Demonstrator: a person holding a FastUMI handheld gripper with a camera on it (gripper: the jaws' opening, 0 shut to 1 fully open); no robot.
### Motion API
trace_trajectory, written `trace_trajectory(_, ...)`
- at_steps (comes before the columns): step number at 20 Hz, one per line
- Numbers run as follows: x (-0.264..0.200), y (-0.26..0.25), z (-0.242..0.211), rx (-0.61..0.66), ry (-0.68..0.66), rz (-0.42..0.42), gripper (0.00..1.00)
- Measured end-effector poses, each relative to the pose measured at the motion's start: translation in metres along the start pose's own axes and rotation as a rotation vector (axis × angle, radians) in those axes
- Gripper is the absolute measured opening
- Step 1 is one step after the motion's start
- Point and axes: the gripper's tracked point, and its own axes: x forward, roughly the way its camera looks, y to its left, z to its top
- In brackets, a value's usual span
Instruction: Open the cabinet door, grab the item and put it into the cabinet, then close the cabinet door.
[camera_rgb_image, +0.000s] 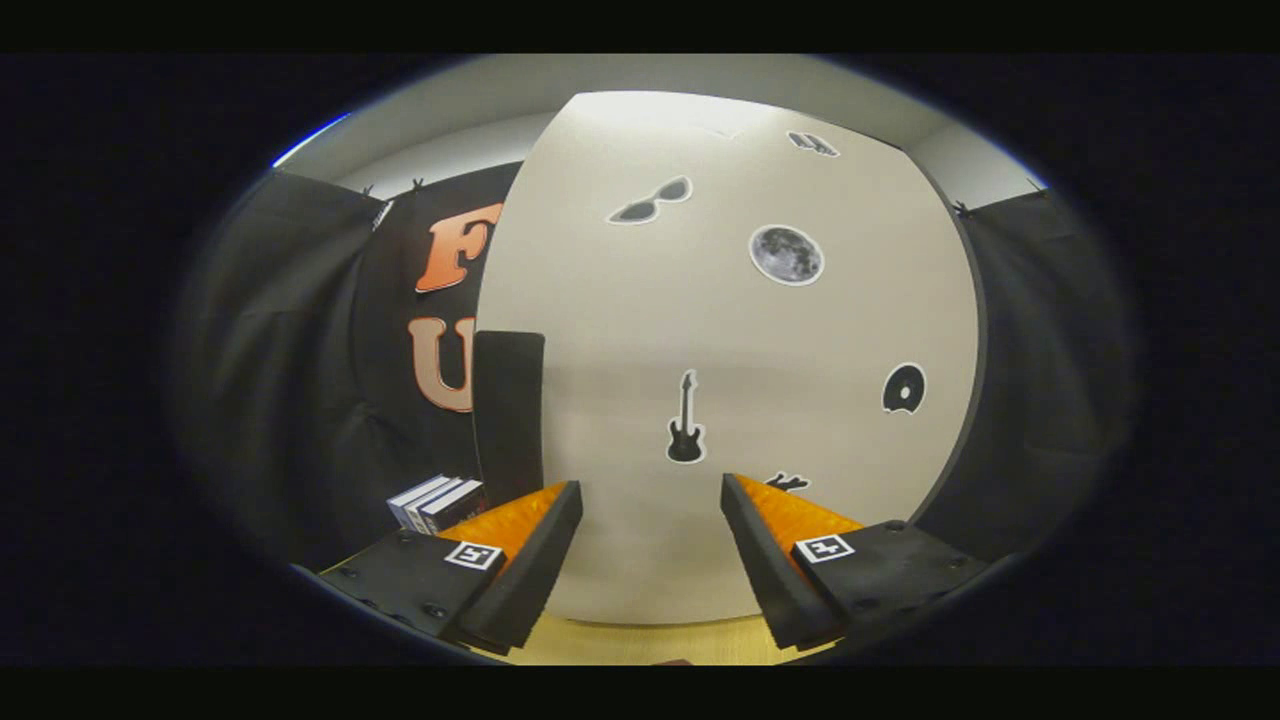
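Matt beige cabinet door (730, 330), black ribbed fingers (530, 570), pale wood tabletop (640, 645)

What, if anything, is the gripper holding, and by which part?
Nothing: the gripper is open, its fingers apart and empty, facing the closed cabinet door.

Faced a pale beige cabinet (700, 330), tall and broad, lit brightest near its top and crossed by a soft shadow at mid-height. Hung with black cloth (300, 350) left of the cabinet and with more black cloth (1030, 350) right of it, both clipped up at the top corners. Showed white wall or ceiling (450, 130) above the cabinet and the cloth, with a thin bright strip (310, 140) high to the cabinet's left. Rested on a light wooden surface (640, 645) below the cabinet's foot.
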Motion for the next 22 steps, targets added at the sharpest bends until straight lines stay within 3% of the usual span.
trace_trajectory(10, -0.006, 0.003, -0.009, 0.066, 0.023, 0.044, 0.93)
trace_trajectory(15, -0.047, -0.007, -0.015, 0.1, 0.025, 0.093, 0.94)
trace_trajectory(22, -0.114, -0.06, -0.004, 0.063, -0.014, 0.002, 0.94)
